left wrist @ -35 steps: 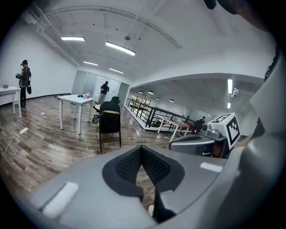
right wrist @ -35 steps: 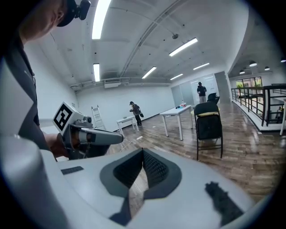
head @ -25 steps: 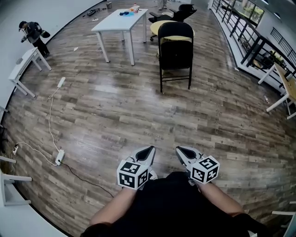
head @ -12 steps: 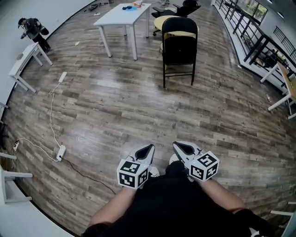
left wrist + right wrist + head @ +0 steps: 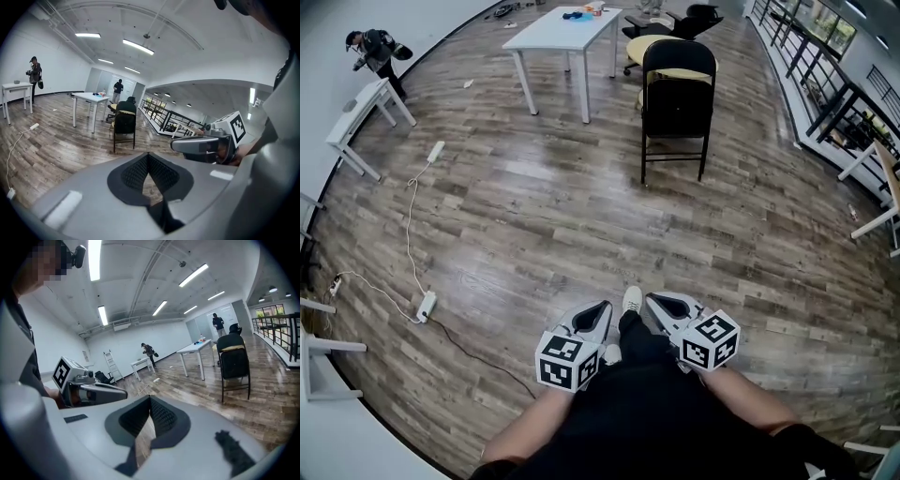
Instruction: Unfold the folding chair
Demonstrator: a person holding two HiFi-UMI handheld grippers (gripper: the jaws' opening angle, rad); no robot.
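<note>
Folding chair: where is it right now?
In the head view the black folding chair stands upper right of centre, just right of the white table.

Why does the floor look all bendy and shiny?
Head view: a wide lens curves the wooden floor toward the edges, and its shiny boards show pale glare near the white table. Left gripper view: black rounded corners, and the left tool so near it looks soft. Right gripper view: the same dark corners, bright ceiling strips, a mosaic patch top left.
</note>
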